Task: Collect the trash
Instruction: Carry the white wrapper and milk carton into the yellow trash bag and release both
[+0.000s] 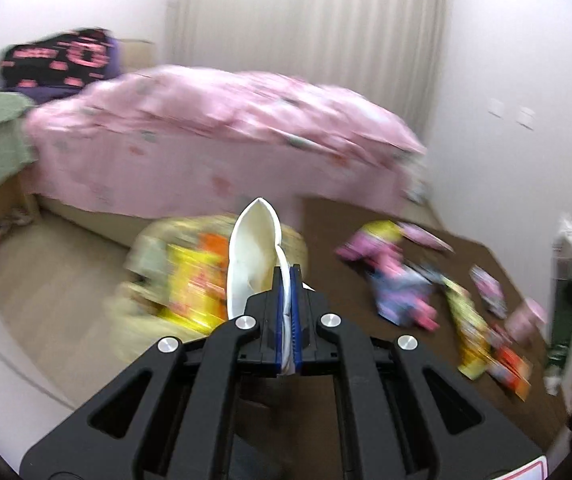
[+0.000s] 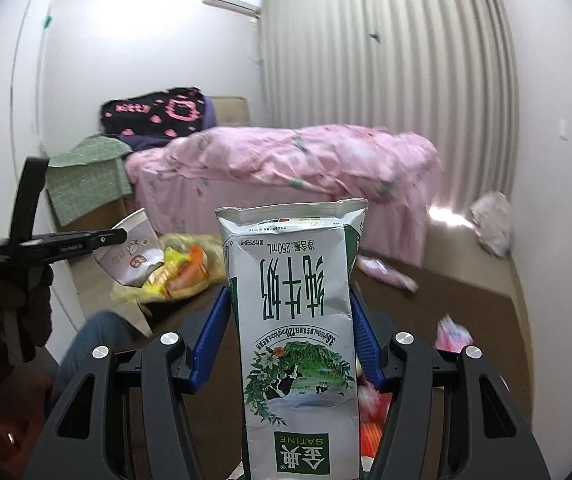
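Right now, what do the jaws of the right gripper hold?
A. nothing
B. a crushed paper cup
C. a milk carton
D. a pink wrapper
C: in the right wrist view, the right gripper is closed on a white-and-green milk carton, printed upside down.

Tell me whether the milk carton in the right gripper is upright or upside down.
Upside down: the milk carton in the right gripper shows inverted print.

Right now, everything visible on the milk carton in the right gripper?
The white-and-green paper milk carton is held upside down between the blue pads of the right gripper, print inverted: Chinese characters, 250mL, a cow-and-foliage picture, a green SATINE panel. Its body is creased and partly flattened, the uppermost end splayed. In the left wrist view it appears at the right edge.
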The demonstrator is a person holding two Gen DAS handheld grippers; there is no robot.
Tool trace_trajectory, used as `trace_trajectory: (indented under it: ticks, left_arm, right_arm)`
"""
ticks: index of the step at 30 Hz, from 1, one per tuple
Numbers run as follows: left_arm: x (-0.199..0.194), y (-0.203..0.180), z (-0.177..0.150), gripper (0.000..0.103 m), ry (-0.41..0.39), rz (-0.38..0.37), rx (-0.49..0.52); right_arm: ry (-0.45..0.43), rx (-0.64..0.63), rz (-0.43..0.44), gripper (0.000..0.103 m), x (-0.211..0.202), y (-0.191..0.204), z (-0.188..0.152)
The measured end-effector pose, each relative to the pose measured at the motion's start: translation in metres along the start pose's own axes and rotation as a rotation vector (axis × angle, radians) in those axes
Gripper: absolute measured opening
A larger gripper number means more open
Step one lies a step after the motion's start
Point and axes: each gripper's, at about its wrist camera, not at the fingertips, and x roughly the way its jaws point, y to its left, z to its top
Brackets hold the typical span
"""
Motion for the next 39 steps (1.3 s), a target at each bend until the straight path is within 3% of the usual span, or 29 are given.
trace_trajectory:
  ticks: [3,9,12,15,19,22,27,30,31,32,34,39]
  left_arm:
    - [0.015,0.035,0.01,0.003,-0.051,0.131,-0.103]
    - [0.065,0.071,0.009,0.003,-0.046,0.154,-0.227]
    - [0.101,0.078,0.0,0.003,0.014,0.129,-0.23]
    - [0.148,0.083,-0.018,0.003,0.156,0.162,-0.21]
    - [0.176,0.087,-0.041,0.003,0.275,0.169,-0.215]
    - [0.178,0.091,-0.05,0.003,0.285,0.156,-0.234]
    - [0.155,0.099,-0.045,0.006,0.203,0.131,-0.311]
    - [0.138,0.107,-0.038,0.042,0.146,0.101,-0.38]
    - [0.13,0.109,-0.035,0.046,0.118,0.113,-0.398]
    - [0.123,0.111,-0.032,0.046,0.099,0.135,-0.408]
    - [0.112,0.114,-0.029,0.05,0.072,0.166,-0.42]
    - [0.106,0.11,-0.025,0.053,0.07,0.169,-0.427]
  right_arm:
    - [-0.019,-0.015,0.051,0.055,0.042,0.007,0.031]
    - [-0.027,-0.03,0.191,0.055,0.143,0.042,0.085]
    - [-0.002,0.009,0.287,0.055,0.207,0.069,0.104]
    - [0.016,0.03,0.355,0.055,0.259,0.093,0.112]
    - [0.079,0.046,0.399,0.055,0.316,0.118,0.108]
    - [0.139,0.077,0.399,0.055,0.35,0.127,0.097]
    - [0.151,0.145,0.438,0.055,0.365,0.127,0.079]
    - [0.16,0.171,0.449,0.055,0.362,0.127,0.065]
    - [0.178,0.18,0.438,0.057,0.362,0.126,0.061]
    - [0.19,0.19,0.422,0.062,0.36,0.123,0.057]
    - [0.193,0.207,0.395,0.062,0.352,0.118,0.052]
    - [0.198,0.222,0.339,0.062,0.325,0.101,0.05]
